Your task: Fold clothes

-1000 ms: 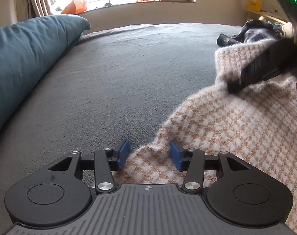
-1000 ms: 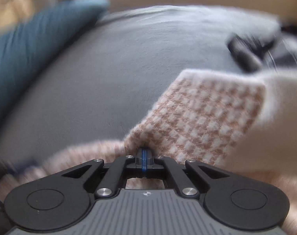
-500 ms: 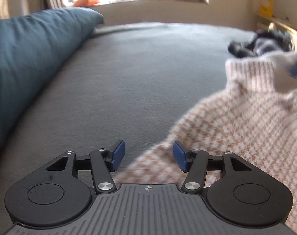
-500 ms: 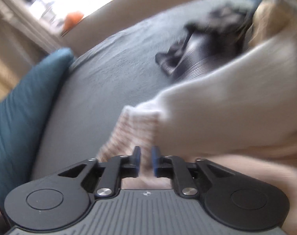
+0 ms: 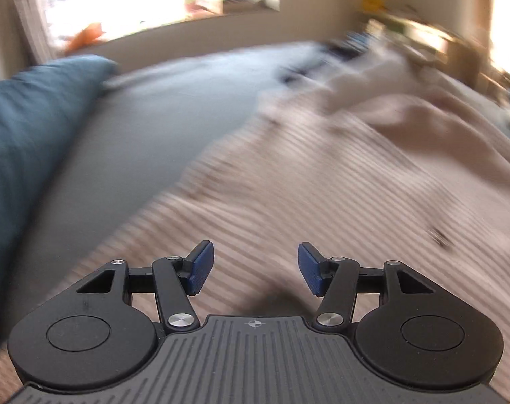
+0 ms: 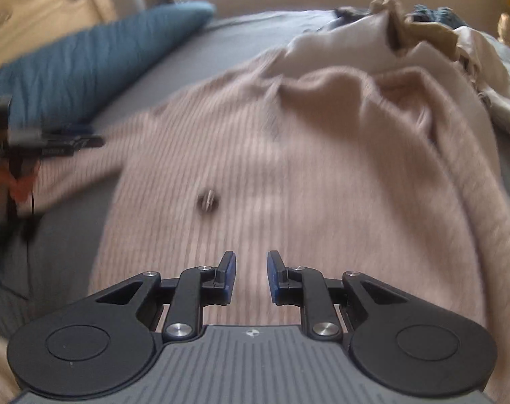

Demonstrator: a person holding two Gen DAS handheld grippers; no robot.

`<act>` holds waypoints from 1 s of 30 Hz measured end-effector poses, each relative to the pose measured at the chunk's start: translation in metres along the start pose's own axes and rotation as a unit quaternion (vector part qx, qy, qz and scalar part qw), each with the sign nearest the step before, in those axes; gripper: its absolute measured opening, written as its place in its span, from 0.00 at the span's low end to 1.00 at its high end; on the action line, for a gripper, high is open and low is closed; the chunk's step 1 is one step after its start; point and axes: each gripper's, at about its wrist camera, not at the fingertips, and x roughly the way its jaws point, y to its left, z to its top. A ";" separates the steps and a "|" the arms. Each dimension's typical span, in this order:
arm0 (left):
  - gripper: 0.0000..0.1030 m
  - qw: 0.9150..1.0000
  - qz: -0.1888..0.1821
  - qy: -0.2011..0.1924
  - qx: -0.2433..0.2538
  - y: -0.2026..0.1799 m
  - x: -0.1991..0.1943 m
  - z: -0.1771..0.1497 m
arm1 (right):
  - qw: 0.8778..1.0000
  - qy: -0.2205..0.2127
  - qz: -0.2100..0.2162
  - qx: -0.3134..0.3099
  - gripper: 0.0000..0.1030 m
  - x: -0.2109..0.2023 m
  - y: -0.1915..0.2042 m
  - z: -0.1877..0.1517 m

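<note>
Pink checked sweater [image 6: 305, 155] spread on grey bed [image 6: 228, 43], far sleeve area bunched. Left claw [image 5: 254, 267] about half open, right claw [image 6: 251, 277] narrowly parted, jaws just opening; both empty. Risk: pinching one layer; blur hides edges, probably. Button [image 6: 208, 201] may snag.

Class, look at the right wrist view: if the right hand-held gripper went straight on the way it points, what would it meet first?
Most likely the pinkish knit sweater spread on the bed: the open right hand-held gripper points down onto it, nothing between. Depth is unclear.
</note>
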 end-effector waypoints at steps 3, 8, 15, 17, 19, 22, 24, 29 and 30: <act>0.54 0.998 -0.045 0.030 0.022 -0.040 0.016 -0.022 | 1.000 0.010 0.004 0.000 0.20 0.015 0.005 -0.030; 0.55 0.996 -0.041 0.057 0.050 -0.074 0.041 -0.047 | 0.997 0.046 -0.049 -0.027 0.20 0.039 0.005 -0.063; 0.55 0.997 -0.045 0.059 0.035 -0.070 0.023 -0.045 | 0.997 0.012 -0.050 0.057 0.35 -0.006 -0.007 -0.075; 0.55 0.996 -0.051 0.062 0.040 -0.074 0.017 -0.050 | 0.994 0.026 -0.028 0.101 0.42 -0.002 -0.016 -0.086; 0.57 0.995 -0.059 0.063 0.048 -0.077 0.009 -0.058 | 0.991 0.043 -0.019 0.126 0.44 0.002 -0.020 -0.098; 0.58 0.994 -0.052 0.060 0.069 -0.085 0.007 -0.066 | 0.992 0.041 -0.028 0.116 0.24 0.010 -0.014 -0.105; 0.58 0.994 -0.053 0.056 0.074 -0.086 0.005 -0.069 | 0.994 0.032 -0.026 0.098 0.11 0.006 -0.006 -0.104; 0.58 0.995 -0.067 0.065 0.046 -0.076 0.008 -0.074 | 0.996 0.027 -0.065 0.058 0.10 0.005 -0.002 -0.105; 0.58 0.995 -0.070 0.068 0.038 -0.073 0.009 -0.075 | 0.995 0.031 -0.069 0.061 0.10 0.010 -0.004 -0.108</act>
